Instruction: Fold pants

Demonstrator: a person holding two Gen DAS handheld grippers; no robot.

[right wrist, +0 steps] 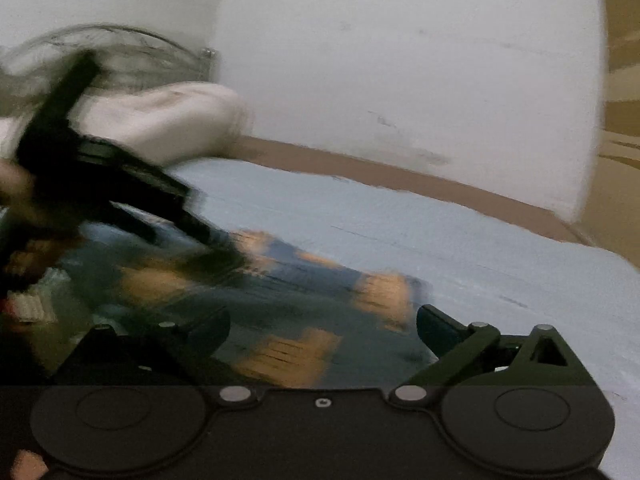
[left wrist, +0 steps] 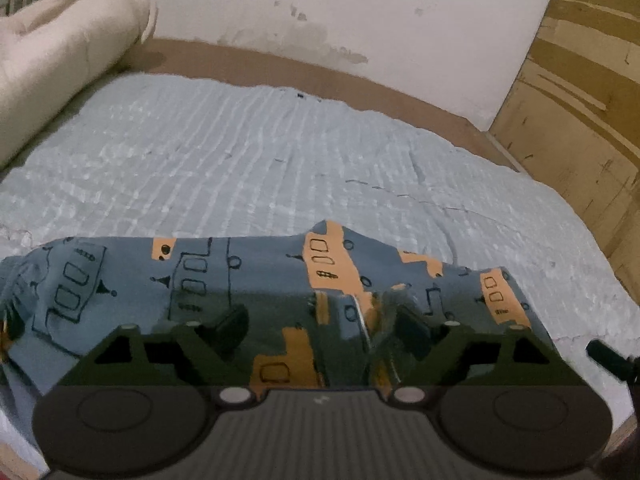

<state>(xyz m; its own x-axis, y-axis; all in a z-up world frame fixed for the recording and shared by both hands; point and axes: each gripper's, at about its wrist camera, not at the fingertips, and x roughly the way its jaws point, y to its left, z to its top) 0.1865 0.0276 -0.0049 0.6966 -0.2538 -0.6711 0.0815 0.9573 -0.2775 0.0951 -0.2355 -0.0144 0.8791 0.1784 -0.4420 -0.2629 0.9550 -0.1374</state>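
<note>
A: Item one, the pants [left wrist: 248, 280]: blue-grey cloth with orange patches and black line drawings. Location?

B: On the bed [left wrist: 280, 152], lying along its near edge, bunched and rumpled on the pale blue quilt. The far half of the quilt shows bare cloth up to the brown bed border.

A: Item two, the left claw [left wrist: 320, 330]?

B: Fingers spread wide, low over the pants. Folds of cloth sit between them and drape against the right-hand finger [left wrist: 412, 334]; neither finger visibly pinches the cloth.

A: Item three, the right claw [right wrist: 322, 330]?

B: Also spread wide, at the end of the pants [right wrist: 288, 320] toward the bed's right edge. One finger [right wrist: 440, 328] sits over bare quilt, the other over cloth. This view is badly blurred, so contact cannot be told.

A: Anything else?

B: A cream rolled blanket [left wrist: 68, 52] at the far left corner of the bed. A white wall [left wrist: 340, 12] behind, stained near its base. Wood-grain panelling [left wrist: 580, 92] beyond the right edge. The left claw [right wrist: 216, 240] shows again, blurred, in the right wrist view, over the pants.
</note>
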